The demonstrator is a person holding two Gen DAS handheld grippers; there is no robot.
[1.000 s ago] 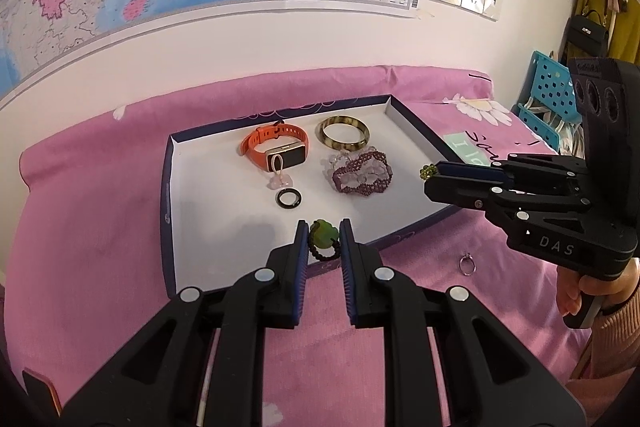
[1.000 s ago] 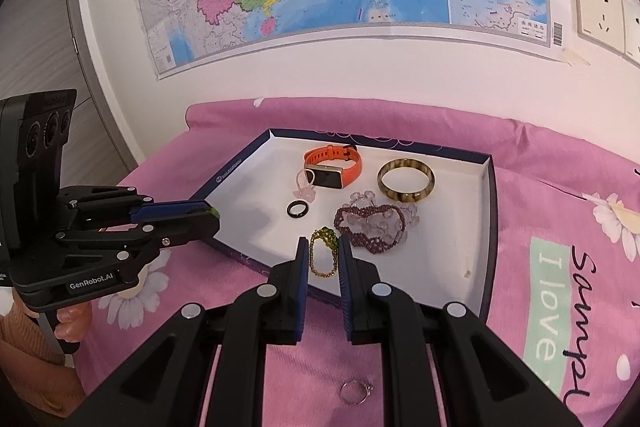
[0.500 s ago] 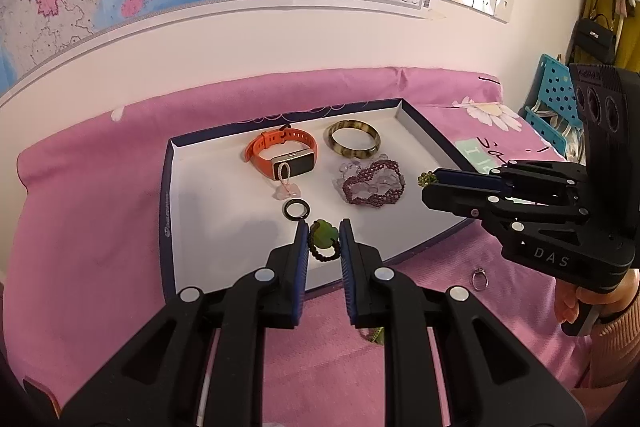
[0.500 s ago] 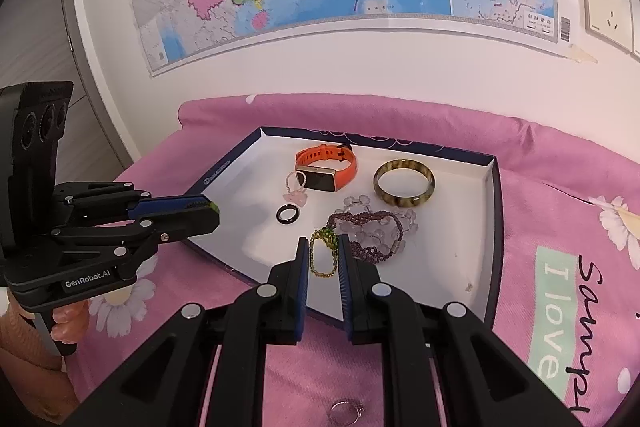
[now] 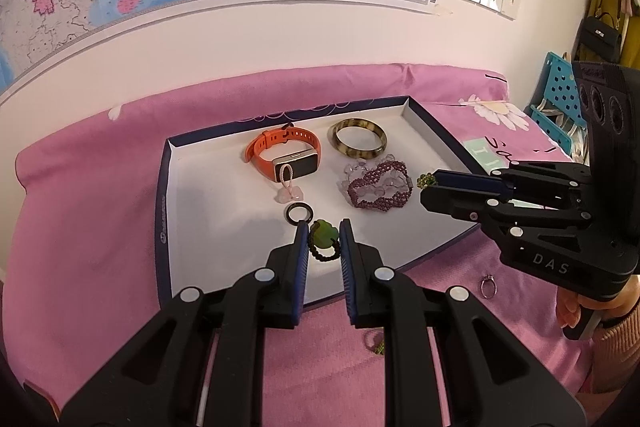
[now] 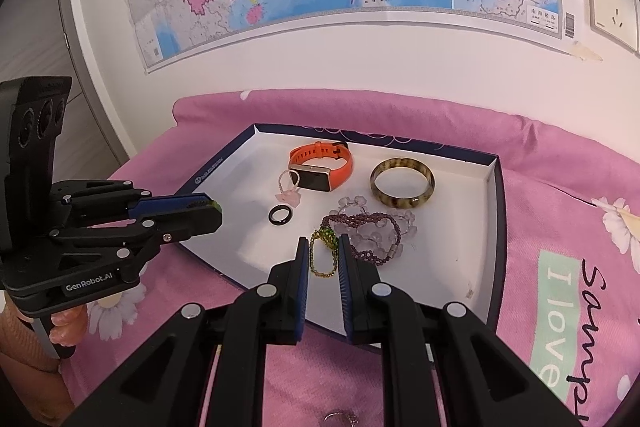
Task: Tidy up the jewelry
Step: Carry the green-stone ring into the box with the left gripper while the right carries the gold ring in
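— Over the near edge of the tray [image 5: 162, 227], what has each claw got?

— The left gripper [image 5: 324, 241] has its jaws drawn in close on a black bead bracelet with a green stone [image 5: 323, 237], held above the tray's white floor. The right gripper [image 6: 324, 255] is likewise nearly closed, pinching a thin gold chain with green beads [image 6: 322, 255] that hangs between its pads.

— And inside the tray?

— Toward the tray's far wall lies an orange watch [image 5: 284, 155], and beside it a brown mottled bangle [image 5: 359, 139]. Nearer the tray's middle sits a purple beaded bracelet [image 5: 378, 185] tangled with clear beads. A small pink charm on a loop [image 5: 289, 187] touches the watch, and a black ring [image 5: 299, 213] lies just in front of the charm.

— Anything outside the tray?

— Yes, a silver ring [image 5: 489, 285] rests on the pink sheet [image 5: 80, 227] just off the tray's near right corner, below the right claw. Another small piece lies on the sheet in front of the tray, half hidden by the left claw, so I cannot tell what it is.

— Who holds them?

— A hand [image 6: 66, 323] grips the left handle.
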